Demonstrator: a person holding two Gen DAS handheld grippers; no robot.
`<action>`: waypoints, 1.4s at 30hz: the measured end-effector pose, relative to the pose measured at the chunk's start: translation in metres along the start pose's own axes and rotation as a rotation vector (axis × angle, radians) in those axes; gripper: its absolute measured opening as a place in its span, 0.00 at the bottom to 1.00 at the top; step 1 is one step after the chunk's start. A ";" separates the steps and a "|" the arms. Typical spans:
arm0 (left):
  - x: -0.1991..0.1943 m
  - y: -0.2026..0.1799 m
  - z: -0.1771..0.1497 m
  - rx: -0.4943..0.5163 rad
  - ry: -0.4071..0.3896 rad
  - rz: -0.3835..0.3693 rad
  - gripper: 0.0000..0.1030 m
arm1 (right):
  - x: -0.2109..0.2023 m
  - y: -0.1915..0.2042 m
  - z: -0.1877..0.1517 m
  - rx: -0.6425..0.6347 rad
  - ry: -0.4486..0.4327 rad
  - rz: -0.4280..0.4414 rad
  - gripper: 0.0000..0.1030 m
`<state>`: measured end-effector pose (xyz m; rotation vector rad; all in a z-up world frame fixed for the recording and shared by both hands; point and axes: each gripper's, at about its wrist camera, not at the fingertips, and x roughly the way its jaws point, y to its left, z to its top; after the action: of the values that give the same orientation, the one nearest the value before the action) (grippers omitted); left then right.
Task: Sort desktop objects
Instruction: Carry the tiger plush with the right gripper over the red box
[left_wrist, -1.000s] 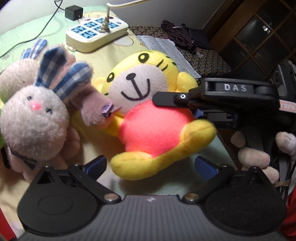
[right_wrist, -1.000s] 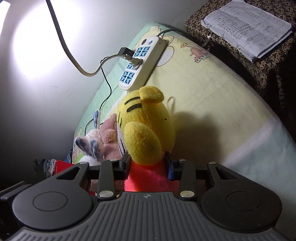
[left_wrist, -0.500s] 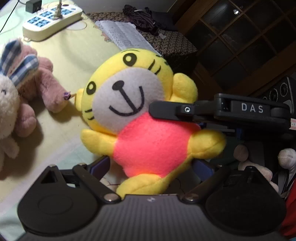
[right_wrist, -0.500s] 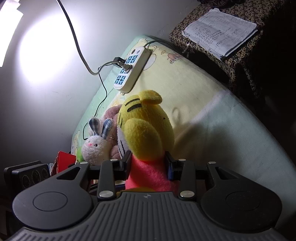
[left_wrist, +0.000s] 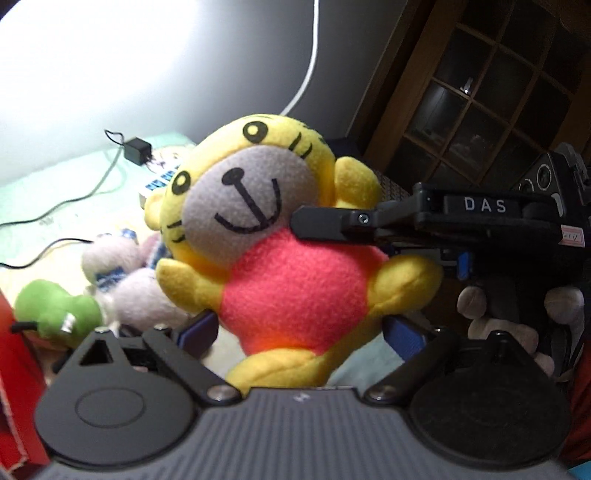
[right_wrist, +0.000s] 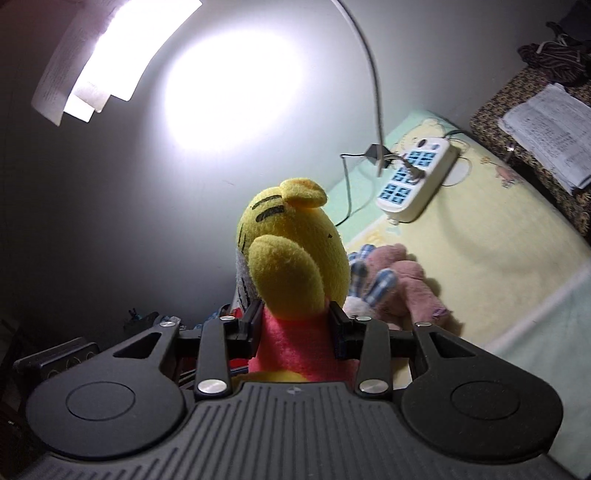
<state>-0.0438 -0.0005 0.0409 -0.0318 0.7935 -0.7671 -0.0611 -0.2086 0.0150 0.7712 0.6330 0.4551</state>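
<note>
A yellow tiger plush (left_wrist: 291, 288) with a pink belly hangs upright in the air, facing the left wrist camera. My right gripper (right_wrist: 295, 326) is shut on its body just under the head, and its black finger (left_wrist: 321, 225) crosses the plush's chest in the left wrist view. From behind, the plush (right_wrist: 291, 251) fills the gap between the right jaws. My left gripper (left_wrist: 299, 334) is open, its blue pads (left_wrist: 195, 332) spread to either side of the plush's lower belly. Whether they touch it is unclear.
A pink and white bunny plush (right_wrist: 399, 280) with plaid ears lies on the yellow-green bed cover (right_wrist: 498, 240). A green plush (left_wrist: 55, 310) is at the left. A white power strip (right_wrist: 413, 184) with cables sits near the wall. Papers (right_wrist: 546, 129) rest on a patterned stool.
The tiger plush has risen off the bed cover in my right gripper. Both views have tilted up toward the lit wall. The bunny plush now lies lower and farther off.
</note>
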 end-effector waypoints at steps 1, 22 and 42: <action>-0.012 0.007 -0.001 0.002 -0.018 0.018 0.93 | 0.009 0.011 -0.002 -0.014 0.002 0.017 0.38; -0.131 0.163 -0.054 -0.096 -0.060 0.170 0.95 | 0.157 0.150 -0.082 -0.223 0.067 -0.080 0.38; -0.112 0.218 -0.090 -0.125 0.061 0.124 0.98 | 0.224 0.163 -0.128 -0.391 0.153 -0.365 0.36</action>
<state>-0.0202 0.2527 -0.0180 -0.0704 0.8926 -0.6031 -0.0087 0.0911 -0.0121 0.2416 0.7805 0.2886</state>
